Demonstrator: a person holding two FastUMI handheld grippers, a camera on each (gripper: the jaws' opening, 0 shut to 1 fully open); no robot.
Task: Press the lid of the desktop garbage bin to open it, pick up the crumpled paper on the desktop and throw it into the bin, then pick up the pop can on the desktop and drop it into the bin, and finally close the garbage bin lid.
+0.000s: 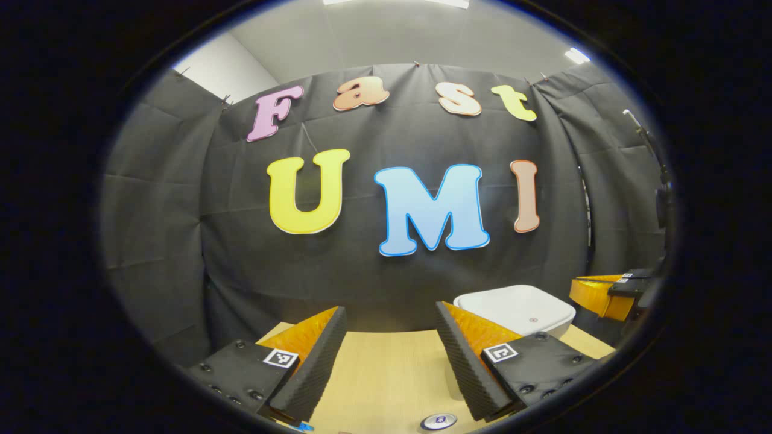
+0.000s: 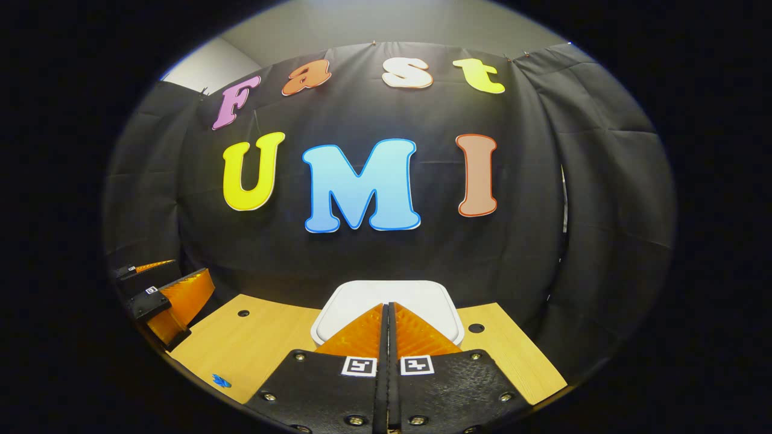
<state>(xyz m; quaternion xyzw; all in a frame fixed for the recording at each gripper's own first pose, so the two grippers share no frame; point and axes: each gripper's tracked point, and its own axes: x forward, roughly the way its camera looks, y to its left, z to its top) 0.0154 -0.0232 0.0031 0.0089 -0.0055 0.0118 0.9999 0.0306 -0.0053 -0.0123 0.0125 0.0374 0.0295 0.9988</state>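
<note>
Your white, rounded-square plastic bin (image 2: 422, 292) sits at 12 o'clock ahead of your right gripper (image 2: 386, 307), lid down flat, contents hidden. That gripper's jaws are pressed together, gripping nothing. Your left gripper (image 1: 391, 337) has its jaws spread wide, empty; the bin sits at its 1 o'clock on the light wooden desk (image 1: 386, 374). A pop can top (image 1: 438, 421) shows at 6 o'clock between the fingers. Crumpled paper: can't tell where.

bare desktop (image 2: 253, 343) left of bin (image 2: 386, 295), cloth wall (image 2: 543, 265) seemingly close behind
</note>
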